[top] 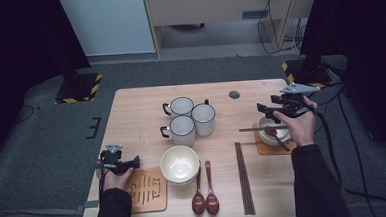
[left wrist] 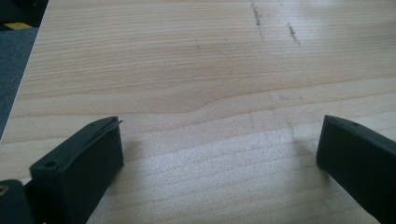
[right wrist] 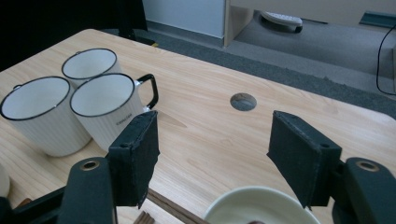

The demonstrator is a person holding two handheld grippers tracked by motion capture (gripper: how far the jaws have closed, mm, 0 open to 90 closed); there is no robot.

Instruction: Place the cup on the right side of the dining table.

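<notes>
With the left tongs (top: 134,164) released and low over bare table (top: 136,111) at the near left corner, the right tongs (top: 262,108), also released and holding nothing, hang just above the far-right bowl (top: 263,135), across whose rim chopsticks (top: 262,129) lie left-to-right.

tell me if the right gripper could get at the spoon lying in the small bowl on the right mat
Probably yes. The right gripper hangs open just above the small bowl, nothing between them. The spoon lies in the bowl, though the chopsticks across the rim might crowd a jaw.
</notes>
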